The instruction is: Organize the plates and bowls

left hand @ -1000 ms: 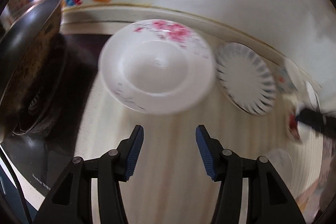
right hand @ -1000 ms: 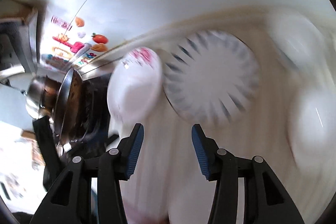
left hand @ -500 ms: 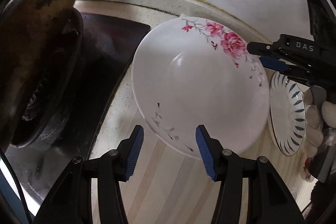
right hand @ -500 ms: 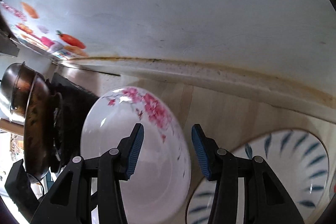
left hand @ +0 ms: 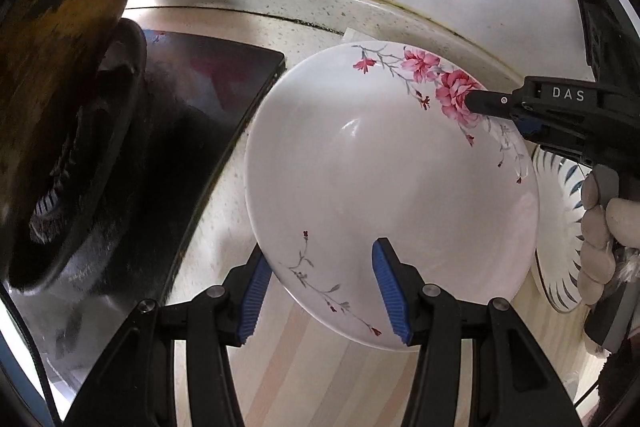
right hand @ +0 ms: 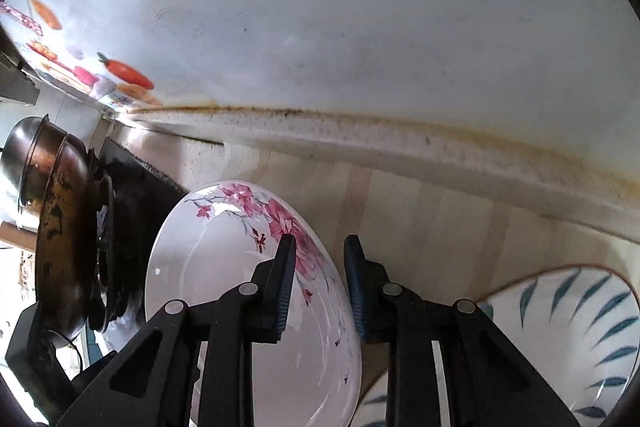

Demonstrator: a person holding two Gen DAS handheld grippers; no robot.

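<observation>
Pale wood-striped countertop [left hand: 304, 367] running along a stained white wall [right hand: 360, 27], with a black stove [left hand: 192, 115] at the left end and a blackened, rust-brown wok [left hand: 52, 87] sitting on it. Centre stage: the white deep plate with pink flower sprays [left hand: 384, 187], its left edge close to the stove corner, its right edge overlapping a white plate with blue leaf strokes [right hand: 568, 339]. The right gripper [right hand: 320, 267] straddles the floral plate's flowered far-right rim, one blue-padded finger inside the bowl and one outside, jaws narrowed around the edge; whether the pads actually press it I cannot tell. A person's hand [left hand: 604, 227] is on that tool. The left gripper [left hand: 320, 291] stands spread wide at the near rim, touching nothing that shows. Bare counter lies in front of the plates; the back edge meets a grimy speckled ledge [right hand: 400, 147].
</observation>
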